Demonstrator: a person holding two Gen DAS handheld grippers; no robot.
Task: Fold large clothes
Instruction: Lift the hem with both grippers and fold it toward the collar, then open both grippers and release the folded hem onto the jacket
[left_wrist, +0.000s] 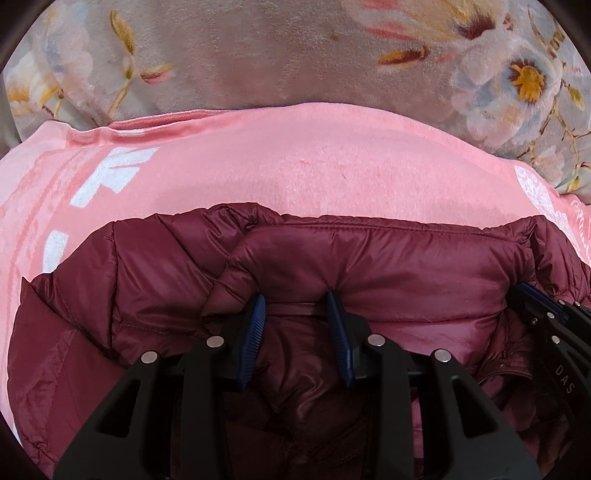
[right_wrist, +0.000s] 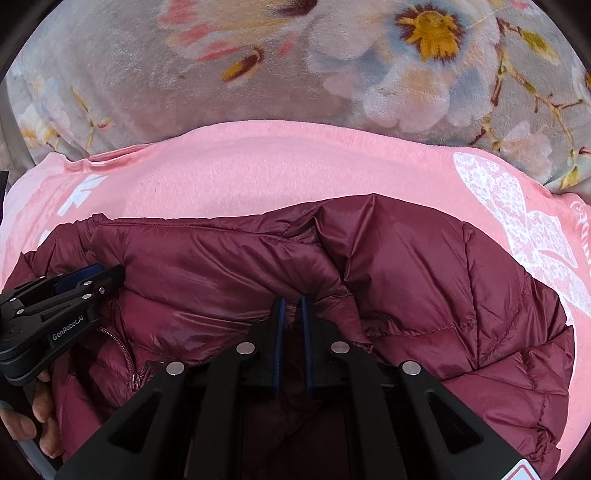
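**Puffy maroon jacket gripped at its folded edge by both tools**

A maroon quilted jacket (left_wrist: 406, 266) is seen lying on a pink towel (left_wrist: 295, 155), which is spread over a floral plush blanket (left_wrist: 229, 55). The left tool (left_wrist: 297, 306) is held partly closed, with a bunched ridge of the shell caught between its blue pads (left_wrist: 258, 317). The right tool (right_wrist: 291, 306) is pinched nearly shut on a thin fold of the same fabric.

The jacket is judged to be light, soft and springy: the padded panels are likely to puff back once released, and the glossy shell looks slippery, so thin pinches may slide out. A firmer hold is expected on stitched seams or the hemmed edge (left_wrist: 388, 227), where the cloth is doubled. The zipper (right_wrist: 129, 354), seen near the left tool in the right wrist view, is best avoided as a gripping place. Folds should be pressed flat afterwards.
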